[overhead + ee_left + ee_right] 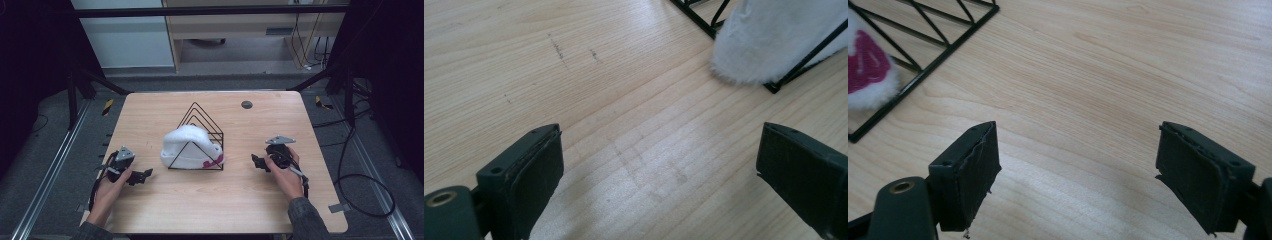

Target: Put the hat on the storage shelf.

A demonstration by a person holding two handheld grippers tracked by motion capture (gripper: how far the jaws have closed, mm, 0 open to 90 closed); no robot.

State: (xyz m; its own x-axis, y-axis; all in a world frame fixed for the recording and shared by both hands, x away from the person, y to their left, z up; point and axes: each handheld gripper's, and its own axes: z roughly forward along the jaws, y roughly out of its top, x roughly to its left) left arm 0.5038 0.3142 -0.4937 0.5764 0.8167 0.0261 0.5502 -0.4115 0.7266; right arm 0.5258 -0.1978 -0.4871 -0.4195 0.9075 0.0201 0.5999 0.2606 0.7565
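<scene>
Resting both claws on the table, jaws apart, holding nothing.

My left claw (pixel 141 176) sits left of the white hat (pixel 189 146), my right claw (pixel 259 162) right of it, neither touching. Hat is tucked inside the black wire rack (pixel 200 116), mid-table (pixel 235 200), pink mark facing right.

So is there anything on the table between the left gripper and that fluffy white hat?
No. In the left gripper view, only bare wooden table lies between the open left gripper and the white hat in its black wire rack.
</scene>
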